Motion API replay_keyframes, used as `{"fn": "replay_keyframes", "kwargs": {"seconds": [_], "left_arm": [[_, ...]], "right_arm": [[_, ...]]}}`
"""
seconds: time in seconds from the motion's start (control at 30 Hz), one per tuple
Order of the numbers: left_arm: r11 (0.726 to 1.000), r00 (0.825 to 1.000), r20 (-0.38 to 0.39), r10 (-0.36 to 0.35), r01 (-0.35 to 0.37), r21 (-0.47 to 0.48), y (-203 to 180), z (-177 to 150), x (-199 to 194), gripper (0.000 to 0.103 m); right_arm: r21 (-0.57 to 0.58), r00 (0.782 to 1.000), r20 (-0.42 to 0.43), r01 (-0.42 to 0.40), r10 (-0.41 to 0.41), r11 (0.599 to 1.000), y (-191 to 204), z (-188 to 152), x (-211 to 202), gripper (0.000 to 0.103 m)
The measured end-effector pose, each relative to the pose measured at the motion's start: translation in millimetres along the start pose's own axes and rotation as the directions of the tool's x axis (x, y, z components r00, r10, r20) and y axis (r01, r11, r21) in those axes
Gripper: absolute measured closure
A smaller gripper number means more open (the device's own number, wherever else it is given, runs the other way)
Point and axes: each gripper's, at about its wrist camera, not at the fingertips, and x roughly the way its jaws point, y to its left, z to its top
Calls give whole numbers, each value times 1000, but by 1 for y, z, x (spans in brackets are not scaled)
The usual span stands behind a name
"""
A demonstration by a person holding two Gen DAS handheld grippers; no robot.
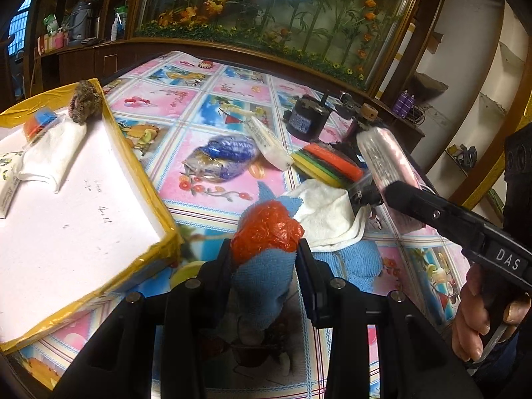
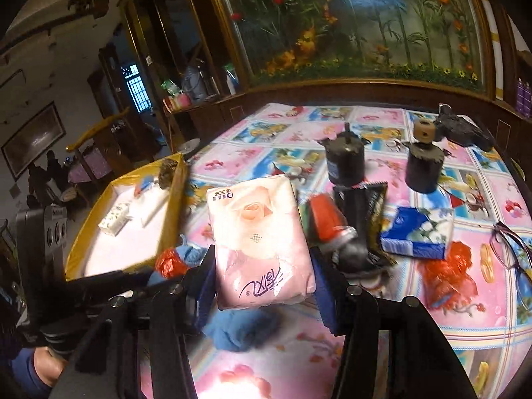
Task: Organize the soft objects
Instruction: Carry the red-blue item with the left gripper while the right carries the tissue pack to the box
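- The table (image 2: 415, 316) is the biggest thing, with a bright picture cloth. Its near part shows some bare cloth, but the middle is crowded. Its far edge sits close to a dark wood cabinet (image 2: 332, 94).
- The white tray (image 1: 83, 226) with yellow edges sits on the left side of the table. One corner of it is just beside the left gripper. Most of its floor is bare.
- At the tray's far end lie a white cloth (image 1: 56, 153), a brown scrubber (image 1: 85, 101) and a small tissue pack (image 2: 114, 220).
- The right gripper (image 2: 264, 276) has its fingers closed on the sides of a pink tissue pack (image 2: 259, 239), held up above the table.
- The left gripper (image 1: 264, 259) has its fingers squeezed on a blue cloth (image 1: 262, 282) with an orange plastic bag (image 1: 266, 229) bunched on top.
- Near them lie a white towel (image 1: 329, 212), a stack of colored sponges (image 1: 329, 166) and a blue tissue box (image 2: 415, 232).
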Motion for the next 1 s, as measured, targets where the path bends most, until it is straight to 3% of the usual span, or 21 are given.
{"fn": "replay_keyframes", "kwargs": {"seconds": [0.4,0.73,1.0], "left_arm": [[996,993,121,13,-2,-90,36,22,-58,68],[980,975,204,86,-47,-191,88,29,-99,68],[961,964,220,148,-88,-261,129,29,-114,68]], "right_arm": [[34,996,17,-89,89,995,36,33,14,47],[-46,986,-36,-167,166,985,97,38,41,47],[-105,971,-106,-223,212,969,151,32,71,46]]}}
